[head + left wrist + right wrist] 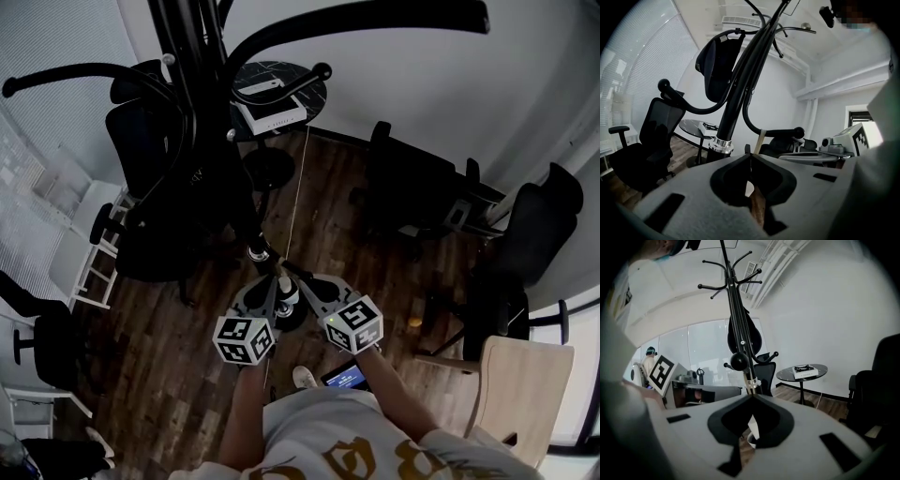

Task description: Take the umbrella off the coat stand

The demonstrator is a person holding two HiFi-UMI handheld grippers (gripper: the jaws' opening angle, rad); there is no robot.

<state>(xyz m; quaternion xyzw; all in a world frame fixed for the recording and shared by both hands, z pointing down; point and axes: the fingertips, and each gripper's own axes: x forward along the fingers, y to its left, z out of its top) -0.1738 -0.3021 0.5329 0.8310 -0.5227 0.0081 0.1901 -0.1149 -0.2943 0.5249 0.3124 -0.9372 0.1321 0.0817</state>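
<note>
The black coat stand [202, 103] rises at the upper left of the head view, its pole ending in a silver collar [258, 251]. A black fabric bundle [719, 65] hangs from an upper hook [743, 333]; I cannot tell whether this is the umbrella. My left gripper [277, 278] and right gripper [289, 270] sit low, side by side, just in front of the pole's collar. Both have their jaws closed tip to tip with nothing between them. In the left gripper view the left gripper [750, 154] points at the collar [719, 144]; the right gripper [752, 397] points at it too [750, 381].
A round dark table [314, 89] with a white box [270, 111] stands behind the stand. Black office chairs [422, 192] surround the spot, and a pale wooden chair [520, 384] is at the lower right. Curved ball-tipped hooks [797, 132] stick out low on the stand. The floor is dark wood.
</note>
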